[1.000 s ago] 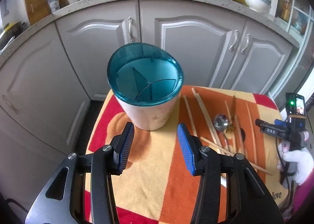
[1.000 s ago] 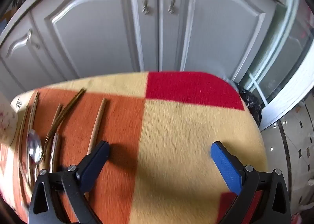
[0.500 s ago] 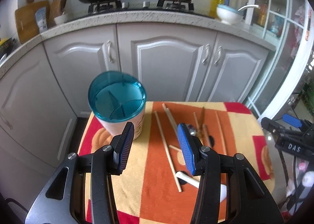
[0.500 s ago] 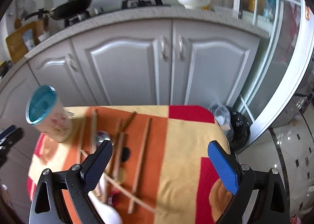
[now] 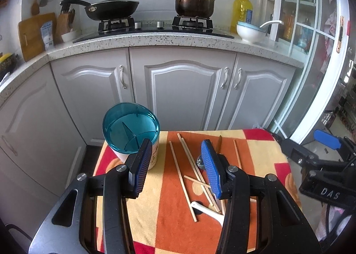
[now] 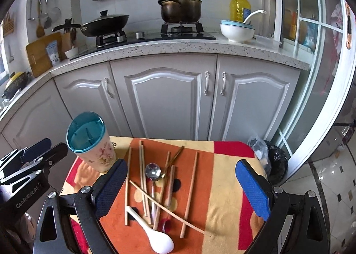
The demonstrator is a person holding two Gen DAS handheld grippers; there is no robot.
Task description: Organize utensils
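Both grippers, left (image 5: 175, 165) and right (image 6: 184, 189), hang spread apart, gripping nothing. Chopsticks (image 6: 142, 176) and spoons (image 6: 153, 231) lie scattered on cloth (image 6: 222, 198) below; holder (image 6: 91, 142) upright at cloth's left.

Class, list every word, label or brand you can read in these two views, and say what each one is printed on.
"DAS": on the black body of the right gripper, seen from the left wrist.
"GenRobot.AI": on the black body of the left gripper, seen from the right wrist.
Packet by the cutting board: print too small to read.
Oil bottle label: too small to read.
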